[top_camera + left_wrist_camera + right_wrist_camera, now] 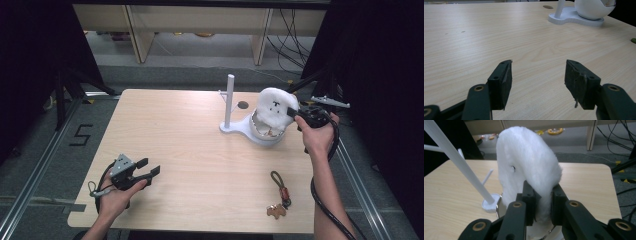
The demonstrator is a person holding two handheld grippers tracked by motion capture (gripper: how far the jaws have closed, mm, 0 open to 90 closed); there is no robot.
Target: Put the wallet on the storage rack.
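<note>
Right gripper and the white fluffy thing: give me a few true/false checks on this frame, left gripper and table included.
1. The right gripper is shut on the white plush piece. True.
2. The left gripper holds the keychain. False: its jaws stand open over bare table, holding nothing.
3. The plush piece lies flat on the table. False: it stands upright over the bowl of the white stand.
4. A keychain lies on the table near the person's right forearm. True.
5. The stand's post is tipped over. False: it stands upright.
</note>
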